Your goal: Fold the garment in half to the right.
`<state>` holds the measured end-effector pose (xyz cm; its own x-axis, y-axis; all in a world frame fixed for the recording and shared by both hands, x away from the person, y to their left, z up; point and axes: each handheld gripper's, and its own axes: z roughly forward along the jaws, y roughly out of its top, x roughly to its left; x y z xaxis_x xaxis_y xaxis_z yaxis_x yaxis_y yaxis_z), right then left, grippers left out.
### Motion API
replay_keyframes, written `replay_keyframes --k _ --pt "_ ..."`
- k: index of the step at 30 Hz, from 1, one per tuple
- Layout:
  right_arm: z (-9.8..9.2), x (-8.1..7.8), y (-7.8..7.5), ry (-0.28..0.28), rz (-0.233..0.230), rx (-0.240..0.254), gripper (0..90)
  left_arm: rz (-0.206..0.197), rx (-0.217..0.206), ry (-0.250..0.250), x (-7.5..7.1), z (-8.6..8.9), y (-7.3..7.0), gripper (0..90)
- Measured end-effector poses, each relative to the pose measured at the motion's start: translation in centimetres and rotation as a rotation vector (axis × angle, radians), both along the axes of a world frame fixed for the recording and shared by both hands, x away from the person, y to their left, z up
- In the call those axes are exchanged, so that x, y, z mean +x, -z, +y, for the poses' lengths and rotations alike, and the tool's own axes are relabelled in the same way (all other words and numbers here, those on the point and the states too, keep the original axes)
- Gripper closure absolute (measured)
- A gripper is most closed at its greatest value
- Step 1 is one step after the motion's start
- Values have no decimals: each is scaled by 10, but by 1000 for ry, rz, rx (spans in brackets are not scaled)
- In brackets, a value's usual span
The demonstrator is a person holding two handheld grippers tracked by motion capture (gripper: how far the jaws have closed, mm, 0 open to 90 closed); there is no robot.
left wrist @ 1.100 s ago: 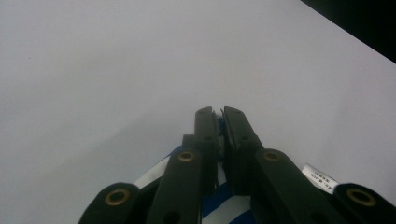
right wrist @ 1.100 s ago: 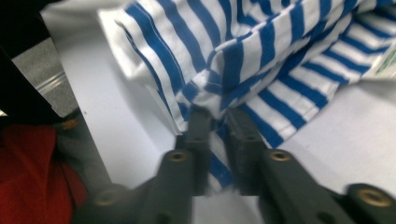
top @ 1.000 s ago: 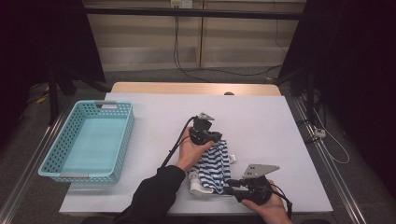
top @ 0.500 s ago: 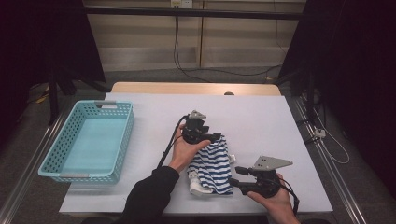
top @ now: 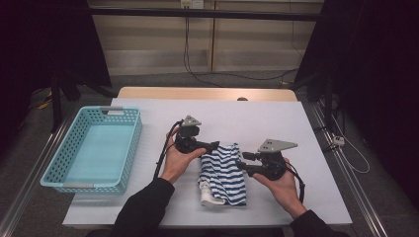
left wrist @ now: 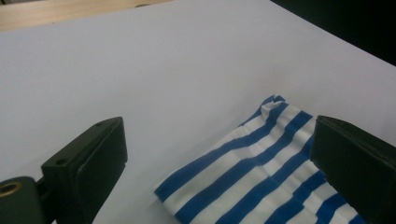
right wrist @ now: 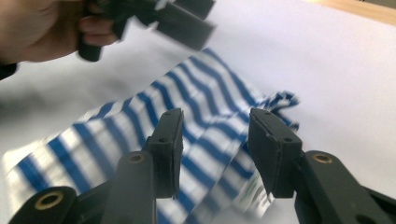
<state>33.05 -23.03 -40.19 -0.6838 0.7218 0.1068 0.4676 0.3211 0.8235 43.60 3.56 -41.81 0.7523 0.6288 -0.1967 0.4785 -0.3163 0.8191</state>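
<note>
Left gripper view: left claw wide, empty

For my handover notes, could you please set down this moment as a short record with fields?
work in hand: folding a striped cloth on the white table
cloth: blue and white, folded, lying flat between the two hands
left gripper: jaws wide, just been opening, nothing between them, at the cloth's far left corner
right gripper: jaws partly open, just been closing, over the cloth's right edge, not clamped on it
basket: light blue, at the table's left, nothing in it
</note>
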Motion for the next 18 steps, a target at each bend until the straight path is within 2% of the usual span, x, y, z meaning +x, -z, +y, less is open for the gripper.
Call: replay_keyframes --k 3,5,8,9,11,13,15,17,18 --pt "1 12 -2 10 -2 0 569 -6 22 -12 -4 11 0 47" --pt "2 21 -3 20 -7 -17 578 -2 18 -26 -4 15 0 55" --pt "2 35 -2 32 -4 -29 583 -24 58 -2 -5 19 1 55" --pt "2 38 -2 34 0 -36 590 -20 40 -3 -5 20 2 55" --pt "5 50 -3 35 26 -21 595 -18 45 5 -6 23 3 56" --pt "7 58 -3 40 26 -37 603 -23 55 6 -6 24 4 56" --pt "9 67 -2 44 37 -34 605 -14 40 -1 -5 27 5 57" --pt "11 75 1 53 43 -53 605 -12 34 -12 -3 28 7 57" --pt "11 79 5 59 56 -50 605 -19 49 -10 -2 29 7 58"
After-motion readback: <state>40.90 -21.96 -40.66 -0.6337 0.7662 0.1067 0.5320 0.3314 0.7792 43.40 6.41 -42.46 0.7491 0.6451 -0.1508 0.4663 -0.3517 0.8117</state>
